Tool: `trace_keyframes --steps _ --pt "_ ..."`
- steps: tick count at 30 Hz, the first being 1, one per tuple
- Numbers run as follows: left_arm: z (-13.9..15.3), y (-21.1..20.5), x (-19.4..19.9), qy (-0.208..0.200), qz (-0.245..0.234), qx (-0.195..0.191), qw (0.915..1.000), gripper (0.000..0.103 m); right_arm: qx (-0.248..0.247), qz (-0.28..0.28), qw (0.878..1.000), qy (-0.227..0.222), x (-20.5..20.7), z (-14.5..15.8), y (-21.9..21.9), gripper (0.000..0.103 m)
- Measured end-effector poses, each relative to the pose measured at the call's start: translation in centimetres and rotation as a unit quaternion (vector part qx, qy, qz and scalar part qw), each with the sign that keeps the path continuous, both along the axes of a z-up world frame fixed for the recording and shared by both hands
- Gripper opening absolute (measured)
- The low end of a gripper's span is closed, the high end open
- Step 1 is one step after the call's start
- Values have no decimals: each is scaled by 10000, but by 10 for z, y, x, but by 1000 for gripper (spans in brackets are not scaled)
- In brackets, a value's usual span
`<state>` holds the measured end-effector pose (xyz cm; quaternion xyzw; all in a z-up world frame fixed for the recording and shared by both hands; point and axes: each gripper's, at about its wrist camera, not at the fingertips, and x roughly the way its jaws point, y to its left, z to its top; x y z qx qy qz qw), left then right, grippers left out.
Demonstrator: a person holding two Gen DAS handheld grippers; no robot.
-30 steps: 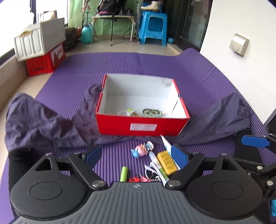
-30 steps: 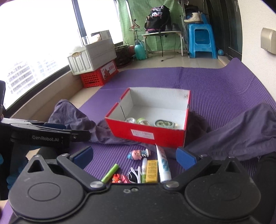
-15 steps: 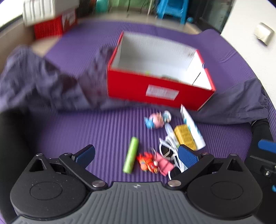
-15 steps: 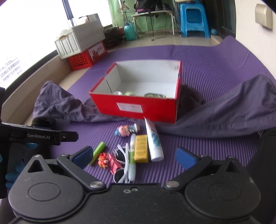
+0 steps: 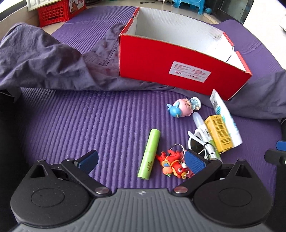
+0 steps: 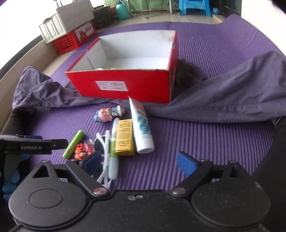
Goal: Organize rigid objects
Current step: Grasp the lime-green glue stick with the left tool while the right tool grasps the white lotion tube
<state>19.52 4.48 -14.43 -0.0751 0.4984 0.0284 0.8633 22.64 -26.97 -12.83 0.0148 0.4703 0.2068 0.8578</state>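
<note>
A red cardboard box point(image 5: 178, 66) point(image 6: 125, 85), white inside, stands open on the purple mat. In front of it lie a pink and blue fish toy point(image 5: 182, 108), a green tube point(image 5: 149, 154), a red dragon keychain point(image 5: 173, 164), white sunglasses point(image 5: 196, 144), a yellow carton point(image 5: 219, 135) and a white tube point(image 5: 225, 117). My left gripper point(image 5: 142, 162) is open wide just above the mat, with the green tube and the keychain between its fingers, untouched. My right gripper point(image 6: 139, 163) hangs over the white-green pen point(image 6: 113, 160) and the sunglasses point(image 6: 104, 148). Its jaws are closing and the pads press on nothing.
A crumpled grey-purple cloth point(image 5: 44, 58) point(image 6: 232, 96) lies on both sides of the box. A red crate point(image 6: 69, 42) under a white bin point(image 6: 66, 25) stands beyond the mat's edge, with a blue stool point(image 6: 194, 7) at the back. The left gripper's body point(image 6: 35, 146) shows beside the green tube.
Both grippers have sunk toward the small items, so the box and items look larger. The left jaws have spread wider. The right jaws have narrowed a little.
</note>
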Motion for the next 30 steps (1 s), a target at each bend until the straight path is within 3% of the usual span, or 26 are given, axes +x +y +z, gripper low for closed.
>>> trace_keyframes --steps 10,18,30 --pt "-30 6 8 163 65 196 9997 103 5 -372 9989 286 41 -30 2 77" --pt "-36 15 12 147 216 -18 9997 103 -90 -344 9980 516 60 -52 11 60" --pt "-37 15 12 0 140 -92 9999 95 -26 -339 9973 658 69 -68 21 56"
